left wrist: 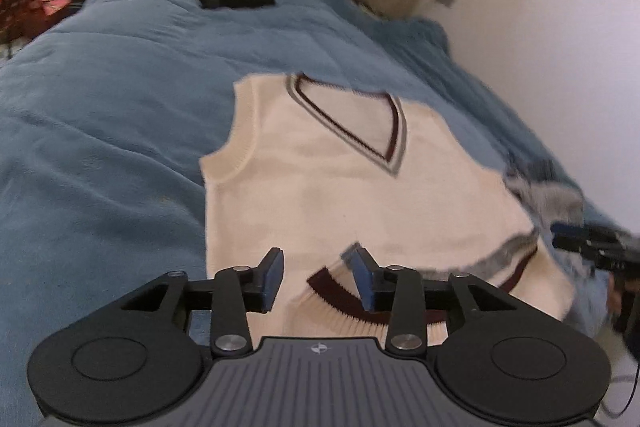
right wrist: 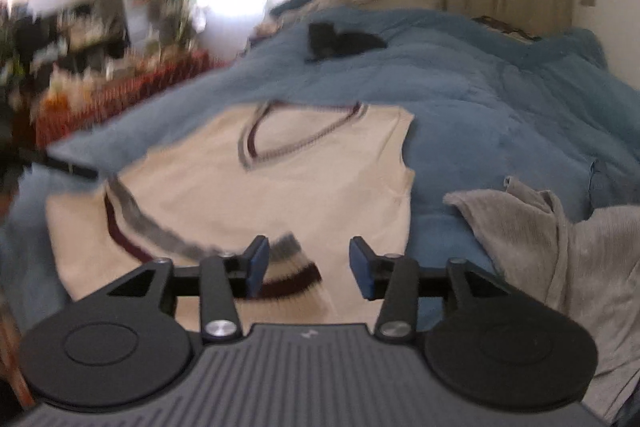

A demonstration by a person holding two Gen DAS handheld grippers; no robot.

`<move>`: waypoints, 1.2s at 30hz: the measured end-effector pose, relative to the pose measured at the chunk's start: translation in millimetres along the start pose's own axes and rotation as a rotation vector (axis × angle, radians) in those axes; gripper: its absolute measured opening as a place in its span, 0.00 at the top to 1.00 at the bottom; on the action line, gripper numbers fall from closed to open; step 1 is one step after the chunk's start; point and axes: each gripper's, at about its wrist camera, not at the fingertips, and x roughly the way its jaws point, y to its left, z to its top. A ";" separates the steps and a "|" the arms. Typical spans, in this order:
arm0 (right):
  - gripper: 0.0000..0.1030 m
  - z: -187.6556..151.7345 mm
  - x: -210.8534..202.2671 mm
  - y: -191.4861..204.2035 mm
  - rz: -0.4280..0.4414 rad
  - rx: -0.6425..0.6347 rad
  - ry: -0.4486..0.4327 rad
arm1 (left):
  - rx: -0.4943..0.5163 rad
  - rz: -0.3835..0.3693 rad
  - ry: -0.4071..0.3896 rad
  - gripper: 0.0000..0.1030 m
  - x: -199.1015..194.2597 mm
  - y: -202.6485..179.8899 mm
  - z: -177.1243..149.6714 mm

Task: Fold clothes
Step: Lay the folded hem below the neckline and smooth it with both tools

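I am looking down at a cream V-neck knit vest lying face up on the blue blanket, neckline away from me and the maroon-and-grey striped hem nearest the grippers. The hem is already turned up over the lower body in a crooked band, higher toward the right gripper's side. My left gripper is hovering just over that hem with its jaws standing apart and nothing pinched; one blue pad is close to the maroon stripe, but I cannot tell whether it is touching. My right gripper is doing the same at the vest's other lower corner, jaws parted and empty, with bare blanket showing between the pads.

I am judging this as the release after a first fold, so the job now is tidying before the next fold. I am planning to keep both sets of jaws wide while I lift clear, so no knit snags on a pad. Then I am aiming to square the folded hem, since it is lying skewed. The grey garment is sitting just beside the vest on the right, and a black item is well apart, farther up the bed; I am keeping clear of both.
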 end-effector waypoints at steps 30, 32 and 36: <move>0.94 45.3 52.7 -13.4 -0.086 0.090 -0.039 | 0.054 0.044 -0.056 0.94 23.0 10.0 51.7; 0.94 47.8 66.4 -18.9 -0.108 0.106 -0.021 | 0.044 0.066 -0.031 0.94 42.4 17.1 55.7; 0.94 50.6 93.1 -26.2 -0.134 0.117 0.028 | -0.003 0.071 0.032 0.94 72.3 32.9 56.7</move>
